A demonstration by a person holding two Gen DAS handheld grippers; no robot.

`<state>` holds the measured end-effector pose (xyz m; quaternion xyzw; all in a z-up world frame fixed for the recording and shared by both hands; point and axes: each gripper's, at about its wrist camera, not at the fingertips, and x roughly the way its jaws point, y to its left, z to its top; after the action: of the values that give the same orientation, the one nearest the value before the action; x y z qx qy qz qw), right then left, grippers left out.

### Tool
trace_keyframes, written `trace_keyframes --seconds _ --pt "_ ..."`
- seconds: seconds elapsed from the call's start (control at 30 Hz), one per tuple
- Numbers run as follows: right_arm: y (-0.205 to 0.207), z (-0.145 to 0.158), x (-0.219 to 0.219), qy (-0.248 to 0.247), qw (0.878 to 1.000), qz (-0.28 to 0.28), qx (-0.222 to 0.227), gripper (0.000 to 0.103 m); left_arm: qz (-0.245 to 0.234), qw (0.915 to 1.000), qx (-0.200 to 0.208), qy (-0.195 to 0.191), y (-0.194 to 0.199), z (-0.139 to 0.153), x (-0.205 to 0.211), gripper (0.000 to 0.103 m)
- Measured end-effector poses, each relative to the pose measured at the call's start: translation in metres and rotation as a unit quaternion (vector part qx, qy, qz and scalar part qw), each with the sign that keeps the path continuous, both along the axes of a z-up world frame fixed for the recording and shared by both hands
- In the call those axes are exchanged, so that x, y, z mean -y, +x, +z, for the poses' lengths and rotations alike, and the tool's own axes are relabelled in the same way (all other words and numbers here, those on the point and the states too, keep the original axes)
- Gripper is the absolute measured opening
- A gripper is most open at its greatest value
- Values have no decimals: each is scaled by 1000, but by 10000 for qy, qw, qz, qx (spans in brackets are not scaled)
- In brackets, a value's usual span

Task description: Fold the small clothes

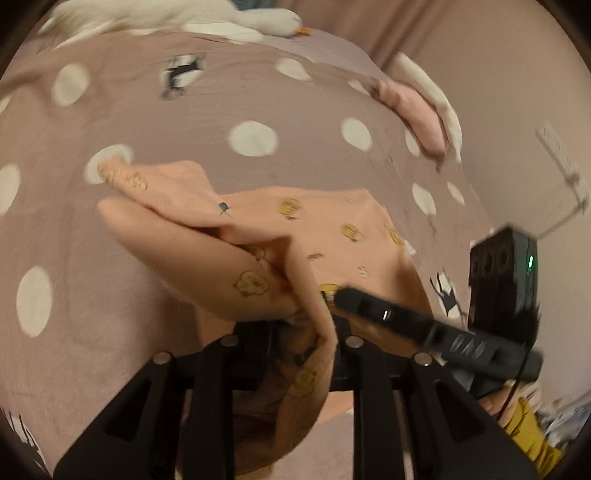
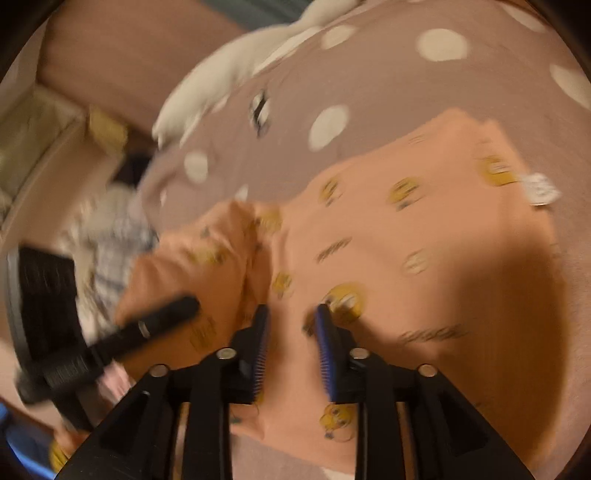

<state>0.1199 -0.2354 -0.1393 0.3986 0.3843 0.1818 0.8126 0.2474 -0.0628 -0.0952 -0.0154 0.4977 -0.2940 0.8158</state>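
- Nearest the lens, the right gripper (image 2: 290,317) stands with its jaws parted over the peach garment (image 2: 424,258), blue-ridged pads clear of the cloth and nothing held between them.
- Beside it, the left gripper (image 1: 295,332) has a fold of the same garment bunched between its fingers; blur and the draped cloth hide the pads, so whether they pinch it cannot be told.
- Small peach top, printed with yellow cartoon faces, lies partly spread on the bed (image 1: 129,110), one sleeve (image 1: 155,184) raised and thrown back across the body, a white label (image 2: 539,190) showing at its far edge.
- Farther off, the dusty-pink polka-dot bedspread carries a folded pink item (image 1: 417,114) near the bed's edge and a white plush duck (image 1: 258,18) at the head.
- Risk, as it looks from here: with one gripper already loose and the other's hold uncertain, the lifted sleeve could slump sideways and land crooked, leaving a rumpled, lopsided fold; soft jersey on a yielding bed will also drag and crease if pulled rather than lifted.
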Motion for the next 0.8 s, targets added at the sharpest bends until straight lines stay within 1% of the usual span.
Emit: trace_keyframes --seconds 0.03,0.07,0.1,0.13,0.2,0.3,0.37,0.4,0.47,0.57,0.67,0.8 --pt "-1 -5 8 317 9994 -102 -20 37 -106 9999 -71 50 1 -4 10 29" --pt "-1 -9 14 556 9983 -178 -41 41 -214 9996 -173 28 2 -10 19 35" --pt "-1 -13 20 788 9965 -268 -78 48 -335 9990 -307 -31 2 -15 27 38" --pt "-2 -19 28 1027 9940 -370 -112 51 -431 9982 -407 -75 3 -18 33 43" --pt "-6 -26 35 1305 9904 -448 -125 53 -603 9967 -522 -153 2 -24 44 44" --pt "-6 -30 37 1386 9891 -435 -235 54 -594 9969 -505 -118 0 -27 44 44" --pt "-6 -29 35 1294 9905 -369 -278 54 -510 9975 -487 -97 -2 -27 34 44" --pt "-5 -27 33 1167 9922 -316 -314 54 -432 9978 -484 -109 -3 -27 22 44" --pt "1 -22 24 842 9954 -215 -403 54 -259 9986 -445 -105 -6 -26 3 46" --pt "10 -13 7 141 9988 -25 -476 54 38 9990 -434 -120 -11 -26 -29 49" --pt "18 -5 -3 -452 9976 -11 -526 54 195 9986 -462 -150 -16 -27 -51 50" --pt "31 -1 -22 -794 9956 162 -460 54 378 9977 -513 -247 -23 -31 -74 50"
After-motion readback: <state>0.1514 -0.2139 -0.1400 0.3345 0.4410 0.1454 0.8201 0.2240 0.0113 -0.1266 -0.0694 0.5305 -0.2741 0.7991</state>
